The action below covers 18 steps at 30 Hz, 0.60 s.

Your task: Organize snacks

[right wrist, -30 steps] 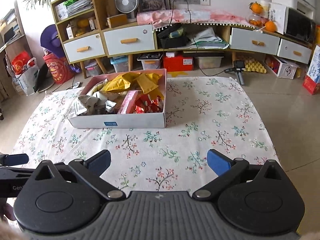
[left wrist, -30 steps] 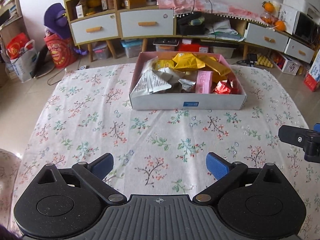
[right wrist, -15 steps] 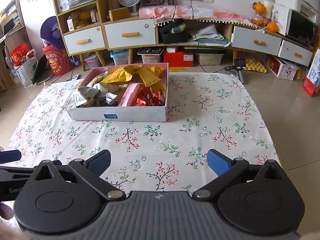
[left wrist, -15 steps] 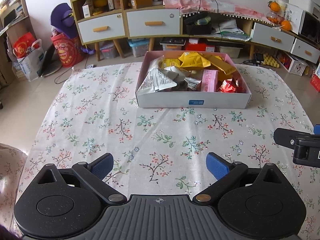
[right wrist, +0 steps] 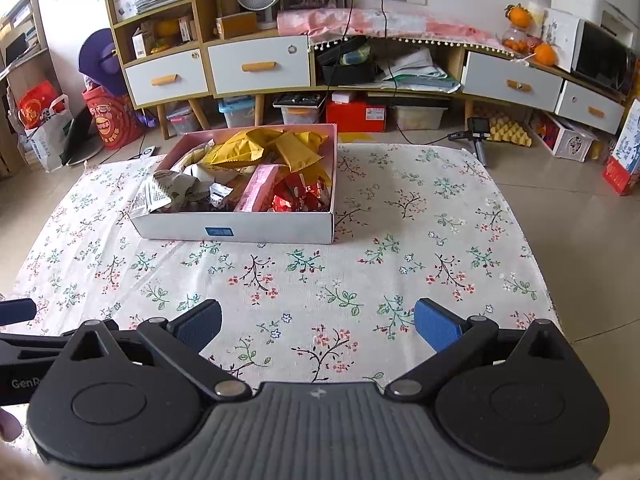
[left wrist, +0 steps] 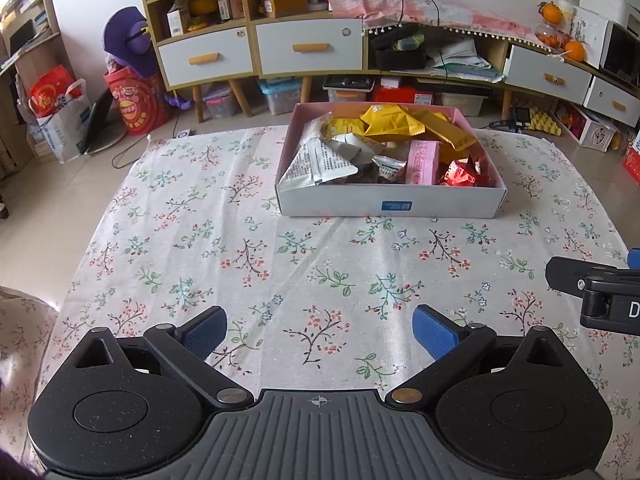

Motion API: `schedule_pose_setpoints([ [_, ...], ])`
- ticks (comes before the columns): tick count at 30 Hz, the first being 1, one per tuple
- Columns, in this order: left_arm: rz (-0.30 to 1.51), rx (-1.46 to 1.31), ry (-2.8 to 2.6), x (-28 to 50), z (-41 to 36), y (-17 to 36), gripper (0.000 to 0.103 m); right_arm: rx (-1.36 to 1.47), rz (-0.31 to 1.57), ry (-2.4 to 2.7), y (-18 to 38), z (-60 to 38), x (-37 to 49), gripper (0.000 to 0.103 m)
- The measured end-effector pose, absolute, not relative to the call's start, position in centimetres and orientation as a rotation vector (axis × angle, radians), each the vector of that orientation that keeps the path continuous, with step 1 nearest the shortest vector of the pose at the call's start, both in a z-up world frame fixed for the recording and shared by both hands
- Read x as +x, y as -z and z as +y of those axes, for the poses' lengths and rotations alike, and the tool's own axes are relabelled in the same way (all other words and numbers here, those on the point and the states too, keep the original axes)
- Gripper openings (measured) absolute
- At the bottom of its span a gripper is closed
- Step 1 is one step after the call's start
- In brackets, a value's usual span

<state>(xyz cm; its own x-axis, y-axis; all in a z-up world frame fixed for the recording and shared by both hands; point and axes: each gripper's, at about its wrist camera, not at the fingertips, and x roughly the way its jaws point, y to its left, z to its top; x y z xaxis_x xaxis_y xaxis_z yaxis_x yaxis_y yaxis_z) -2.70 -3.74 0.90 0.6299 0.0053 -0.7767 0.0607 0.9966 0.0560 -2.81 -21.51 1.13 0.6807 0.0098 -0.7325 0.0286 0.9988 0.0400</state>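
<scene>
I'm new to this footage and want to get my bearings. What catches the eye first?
A shallow white cardboard box with pink lining, heaped with yellow, pink, red and silvery snack packets, sits toward the far side of the floral tablecloth. In the foreground, the left gripper and right gripper hover open and empty above bare cloth.

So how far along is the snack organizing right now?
It looks nearly finished. Done: the yellow packets, pink pack, red wrappers and grey-white bags all sit inside the box, with none loose on the floral tablecloth. In hand: nothing; the left tool and right tool are open and empty. Left: nothing visible.
</scene>
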Motion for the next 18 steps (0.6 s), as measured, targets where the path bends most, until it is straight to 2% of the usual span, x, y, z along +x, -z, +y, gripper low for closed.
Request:
schedule_pose_setpoints([
  [18,0.889,0.081,0.032,-2.78,-3.61,-0.84,0.100,0.043,0.825,0.017,-1.13,-21.46,-2.83,0.103],
])
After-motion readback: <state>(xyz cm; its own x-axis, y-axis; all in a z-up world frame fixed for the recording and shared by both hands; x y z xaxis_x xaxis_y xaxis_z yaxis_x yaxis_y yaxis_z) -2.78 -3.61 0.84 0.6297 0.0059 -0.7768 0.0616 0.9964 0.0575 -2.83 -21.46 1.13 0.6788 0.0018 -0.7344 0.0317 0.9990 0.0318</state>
